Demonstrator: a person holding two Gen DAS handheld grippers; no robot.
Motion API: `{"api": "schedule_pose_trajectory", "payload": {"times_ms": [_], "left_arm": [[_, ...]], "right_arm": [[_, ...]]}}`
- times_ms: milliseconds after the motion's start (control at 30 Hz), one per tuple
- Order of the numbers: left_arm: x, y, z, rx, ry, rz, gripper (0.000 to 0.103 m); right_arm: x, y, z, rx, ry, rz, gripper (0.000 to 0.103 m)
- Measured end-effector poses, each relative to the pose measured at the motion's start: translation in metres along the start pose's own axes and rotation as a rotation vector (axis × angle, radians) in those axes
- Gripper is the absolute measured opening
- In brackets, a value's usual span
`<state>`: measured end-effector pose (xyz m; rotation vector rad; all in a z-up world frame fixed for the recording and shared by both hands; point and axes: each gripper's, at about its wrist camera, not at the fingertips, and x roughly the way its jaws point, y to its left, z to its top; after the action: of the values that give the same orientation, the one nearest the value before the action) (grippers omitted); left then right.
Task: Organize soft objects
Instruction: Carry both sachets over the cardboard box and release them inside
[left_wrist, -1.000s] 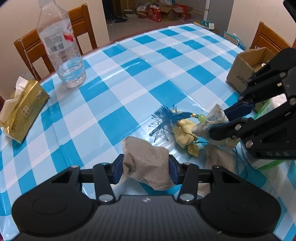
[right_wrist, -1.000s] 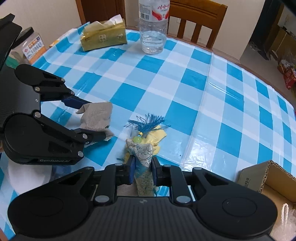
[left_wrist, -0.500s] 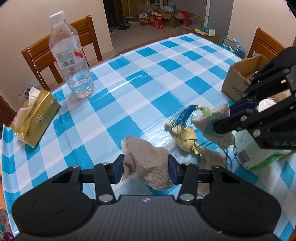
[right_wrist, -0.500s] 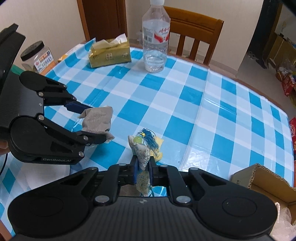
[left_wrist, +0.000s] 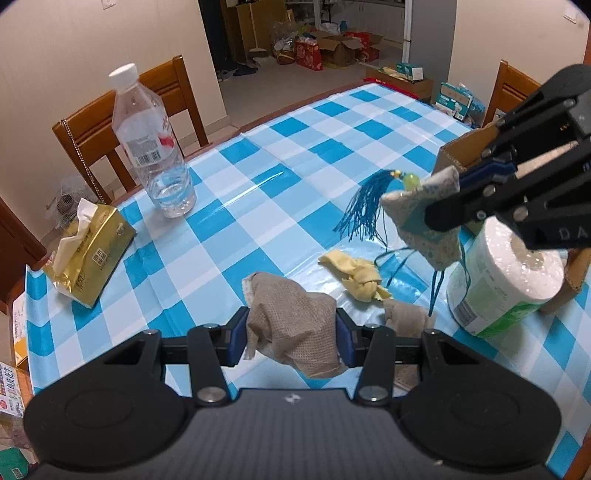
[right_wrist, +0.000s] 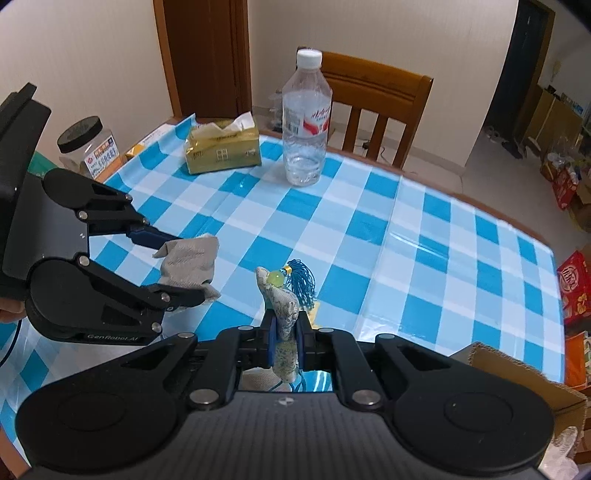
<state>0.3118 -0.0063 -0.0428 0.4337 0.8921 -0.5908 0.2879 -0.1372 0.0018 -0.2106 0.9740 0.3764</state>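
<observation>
Above the tablecloth (left_wrist: 258, 155), higher than before: left gripper (left_wrist: 291, 338) clamping beige pouch (left_wrist: 295, 328), right gripper (right_wrist: 284, 341) floral sachet (right_wrist: 282, 306)

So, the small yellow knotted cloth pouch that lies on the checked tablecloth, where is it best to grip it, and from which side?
Probably the knotted middle of the small yellow knotted cloth pouch: it is the thickest, firmest part, while the flat ends spread thin on the blue-and-white checked tablecloth. Come from above, with the gripper across the narrow waist. A blue cord trails beside it, so avoid catching that.
</observation>
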Motion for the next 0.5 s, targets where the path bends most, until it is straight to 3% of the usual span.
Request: {"api": "schedule_pose_trajectory", "payload": {"times_ms": [233,500], "left_arm": [[-0.021,-0.007,0.007,0.025,-0.021,-0.003,0.047],[-0.042,-0.028,0.027,0.065,-0.069,0.004,0.047]], "right_arm": [[-0.027,-0.011,0.004,0.020,-0.037,-0.034,0.013],[-0.073,-0.057,-0.001,0.068,-0.093,-0.117,0.013]]}}
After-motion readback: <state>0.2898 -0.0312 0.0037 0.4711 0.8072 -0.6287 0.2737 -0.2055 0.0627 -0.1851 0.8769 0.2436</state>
